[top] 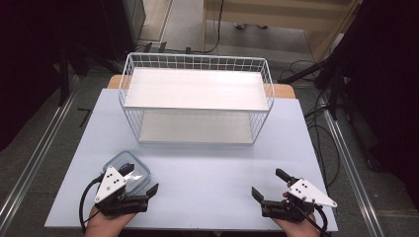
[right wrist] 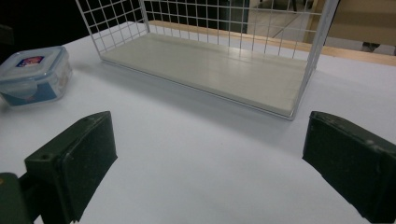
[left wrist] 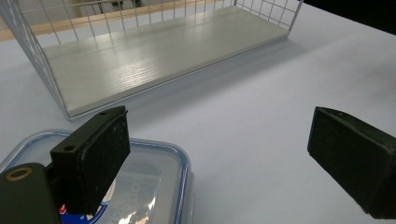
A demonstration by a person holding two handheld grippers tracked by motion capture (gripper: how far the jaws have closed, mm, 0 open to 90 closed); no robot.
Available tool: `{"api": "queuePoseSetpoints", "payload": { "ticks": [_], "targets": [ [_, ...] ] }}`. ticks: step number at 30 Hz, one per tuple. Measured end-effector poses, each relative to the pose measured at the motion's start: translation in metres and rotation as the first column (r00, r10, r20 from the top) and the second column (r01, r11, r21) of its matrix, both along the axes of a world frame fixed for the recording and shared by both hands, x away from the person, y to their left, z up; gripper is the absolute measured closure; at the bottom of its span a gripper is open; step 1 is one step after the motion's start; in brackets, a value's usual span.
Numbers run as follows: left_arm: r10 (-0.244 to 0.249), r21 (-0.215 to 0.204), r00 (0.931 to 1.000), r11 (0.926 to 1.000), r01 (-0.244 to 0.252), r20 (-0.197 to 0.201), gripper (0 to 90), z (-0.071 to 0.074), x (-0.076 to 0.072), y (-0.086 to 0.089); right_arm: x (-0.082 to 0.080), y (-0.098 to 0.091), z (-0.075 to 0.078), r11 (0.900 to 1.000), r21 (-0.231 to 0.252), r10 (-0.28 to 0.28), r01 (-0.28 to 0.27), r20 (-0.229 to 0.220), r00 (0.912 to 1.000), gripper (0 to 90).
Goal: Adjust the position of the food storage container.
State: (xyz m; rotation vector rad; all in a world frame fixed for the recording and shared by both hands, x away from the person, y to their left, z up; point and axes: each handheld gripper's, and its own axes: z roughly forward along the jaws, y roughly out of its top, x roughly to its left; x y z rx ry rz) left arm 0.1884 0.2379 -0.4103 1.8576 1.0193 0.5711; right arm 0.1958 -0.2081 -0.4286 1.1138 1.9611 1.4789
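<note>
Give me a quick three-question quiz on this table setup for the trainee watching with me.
1. True or false: the left gripper is clamped on the plastic container.
2. Which is nearer the container: A) the left gripper, B) the right gripper?
3. How many shelf boards does the white wire rack have?

Key:
1. False. Its jaws stand open, one over the lid, nothing pinched.
2. A.
3. Two, an upper and a lower, both bare.
</note>
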Motion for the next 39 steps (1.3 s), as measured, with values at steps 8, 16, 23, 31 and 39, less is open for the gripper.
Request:
{"api": "queuePoseSetpoints", "payload": {
  "ticks": [8, 16, 23, 31, 39],
  "targets": [
    [-0.006, -0.019, 1.0000, 0.9998, 0.006, -0.006, 6.1, 0.000, 0.000, 0.005, 0.003, 0.003, -0.005, 0.9998, -0.018, -0.007, 0.007, -0.025, 0.9997, 2.5],
    [0.005, -0.027, 1.0000, 0.9996, -0.005, -0.007, 6.2, 0.001, -0.001, 0.007, 0.003, 0.002, -0.004, 0.9999, -0.011, -0.010, 0.010, -0.020, 0.9997, 2.5],
    [0.017, -0.036, 0.9998, 0.9992, -0.018, -0.009, 7.2, 0.001, 0.001, 0.011, 0.004, 0.001, -0.004, 0.9999, -0.011, 0.001, -0.001, -0.020, 0.9998, 2.5],
    [0.046, -0.040, 0.9987, 0.9981, -0.047, -0.020, 7.3, 0.000, 0.007, 0.024, 0.005, 0.002, -0.005, 0.9999, -0.011, 0.005, -0.005, -0.023, 0.9997, 2.8],
    [0.089, -0.055, 0.9960, 0.9945, -0.089, -0.006, 7.7, 0.002, 0.011, 0.038, 0.005, 0.002, -0.006, 0.9999, -0.012, 0.005, -0.006, -0.031, 0.9995, 3.4]
  ]
}}
